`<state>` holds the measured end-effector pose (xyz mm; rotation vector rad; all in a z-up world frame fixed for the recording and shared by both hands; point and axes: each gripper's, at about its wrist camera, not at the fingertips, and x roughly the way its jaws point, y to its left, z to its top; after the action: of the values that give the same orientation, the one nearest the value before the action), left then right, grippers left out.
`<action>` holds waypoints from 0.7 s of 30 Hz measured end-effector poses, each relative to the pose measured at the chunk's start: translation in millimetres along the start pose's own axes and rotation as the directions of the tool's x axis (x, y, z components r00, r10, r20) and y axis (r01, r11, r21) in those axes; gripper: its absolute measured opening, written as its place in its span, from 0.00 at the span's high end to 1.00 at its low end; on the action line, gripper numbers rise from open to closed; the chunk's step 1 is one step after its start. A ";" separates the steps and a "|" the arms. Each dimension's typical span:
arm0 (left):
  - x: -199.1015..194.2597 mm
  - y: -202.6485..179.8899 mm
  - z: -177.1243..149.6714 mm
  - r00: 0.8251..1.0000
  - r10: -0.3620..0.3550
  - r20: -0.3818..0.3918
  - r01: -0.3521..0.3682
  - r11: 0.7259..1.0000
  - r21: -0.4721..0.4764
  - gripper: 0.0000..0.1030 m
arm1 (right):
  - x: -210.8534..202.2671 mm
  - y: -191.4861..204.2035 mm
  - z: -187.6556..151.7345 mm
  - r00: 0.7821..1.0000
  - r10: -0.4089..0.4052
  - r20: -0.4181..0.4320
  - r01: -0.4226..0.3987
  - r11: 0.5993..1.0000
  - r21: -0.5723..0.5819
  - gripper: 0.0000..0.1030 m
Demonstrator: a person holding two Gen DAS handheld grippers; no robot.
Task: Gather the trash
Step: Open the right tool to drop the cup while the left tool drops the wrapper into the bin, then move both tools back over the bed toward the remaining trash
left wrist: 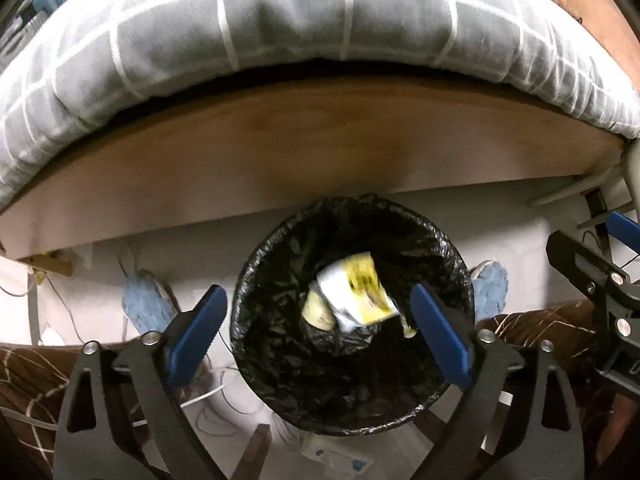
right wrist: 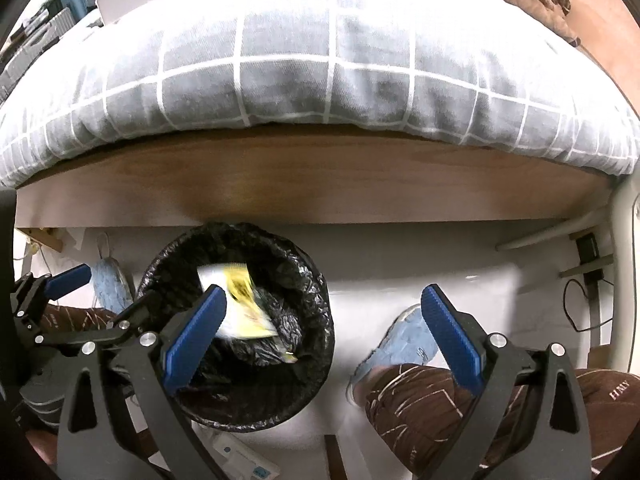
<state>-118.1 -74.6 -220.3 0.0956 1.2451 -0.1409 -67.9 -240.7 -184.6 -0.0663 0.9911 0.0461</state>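
A round bin lined with a black bag stands on the white floor, right below my left gripper. That gripper is open, its blue pads spread to either side of the bin's mouth. A white and yellow wrapper shows blurred inside the bin, free of both pads, above other scraps. In the right wrist view the same wrapper sits in the bin, with the left gripper over the bin's left rim. My right gripper is open and holds nothing, to the right of the bin.
A bed with a grey checked cover and a wooden side board runs across just behind the bin. A person's feet in blue slippers and brown patterned trouser legs flank the bin. Cables and a white power strip lie on the floor.
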 end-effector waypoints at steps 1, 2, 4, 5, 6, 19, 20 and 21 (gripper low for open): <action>-4.9 1.5 1.0 1.000 0.000 0.014 0.000 1.000 -0.005 0.08 | -2.5 -0.1 1.2 1.000 -0.001 0.007 0.001 1.000 0.001 0.09; -9.6 3.6 2.4 1.000 -0.002 0.028 0.003 1.000 -0.011 0.07 | -7.1 0.1 2.4 1.000 0.002 0.020 -0.002 1.000 0.002 0.09; -22.0 7.3 5.7 0.998 -0.002 0.059 0.003 1.000 -0.025 0.06 | -14.7 0.1 4.4 0.999 0.010 0.035 -0.010 1.000 0.005 0.09; -26.2 8.0 6.8 0.998 -0.001 0.067 0.003 1.000 -0.028 0.06 | -20.3 0.1 5.3 0.999 0.015 0.049 -0.015 1.000 0.005 0.09; -31.0 8.1 8.4 0.997 0.000 0.076 0.003 1.000 -0.030 0.06 | -24.8 0.2 5.8 0.998 0.016 0.062 -0.016 1.000 0.003 0.09; -120.9 23.2 21.3 0.970 0.016 0.244 0.000 0.998 -0.068 0.06 | -104.5 -8.0 19.6 0.973 0.005 0.232 -0.005 1.000 -0.004 0.09; -126.5 23.5 21.8 0.968 0.014 0.251 0.003 0.998 -0.067 0.06 | -110.6 -8.5 20.6 0.970 0.007 0.244 -0.006 1.000 -0.004 0.09; -132.0 23.4 22.6 0.966 0.016 0.257 0.001 0.998 -0.066 0.06 | -116.9 -8.8 22.2 0.967 0.008 0.255 -0.006 1.000 -0.007 0.09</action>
<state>-134.5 -47.6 -88.1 0.0238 0.9879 -0.1021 -112.7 -248.8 -74.3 -0.0610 0.7336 0.0629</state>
